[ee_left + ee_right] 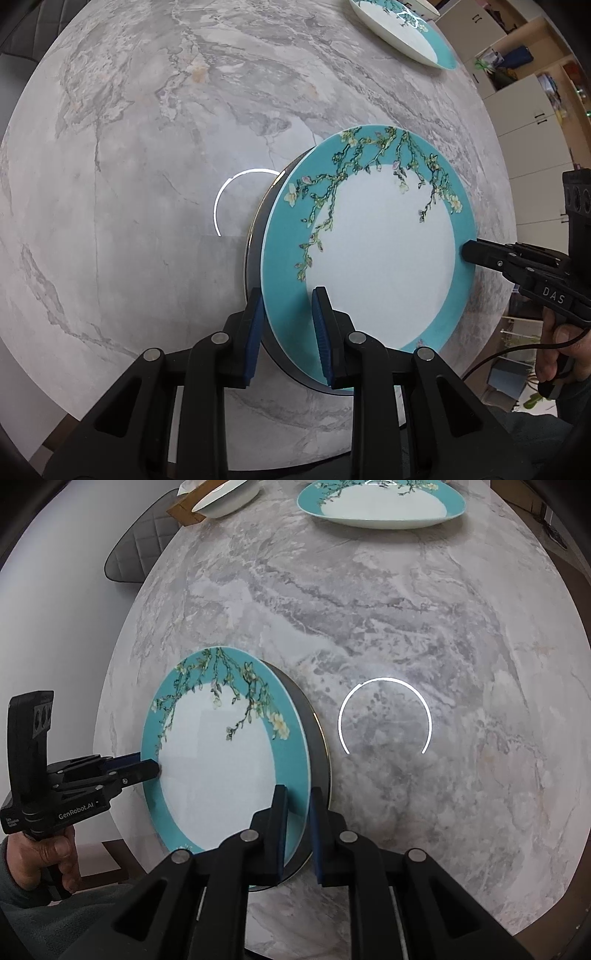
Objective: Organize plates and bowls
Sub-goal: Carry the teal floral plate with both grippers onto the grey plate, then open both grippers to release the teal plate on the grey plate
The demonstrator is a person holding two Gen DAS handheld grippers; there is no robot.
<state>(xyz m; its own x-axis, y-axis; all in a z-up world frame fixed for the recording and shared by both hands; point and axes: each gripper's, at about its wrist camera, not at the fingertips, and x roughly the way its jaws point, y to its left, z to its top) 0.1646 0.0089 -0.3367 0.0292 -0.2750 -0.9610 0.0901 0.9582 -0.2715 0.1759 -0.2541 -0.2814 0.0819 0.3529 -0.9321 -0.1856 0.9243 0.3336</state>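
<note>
Item: teal-rimmed plate [369, 236], over a dark plate [255, 254] near the tabletop [129, 184] near edge. Left tool [288, 332] and right tool [297, 830] each clamped opposite rims, apparently for level stacking.

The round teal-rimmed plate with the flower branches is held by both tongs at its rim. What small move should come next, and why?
Probably lower it level onto the dark plate beneath. The round teal-rimmed flowered plate is gripped on opposite rim sides by the left tongs and right tongs, and the dark plate's edge shows just behind it on the grey marble table.
</note>
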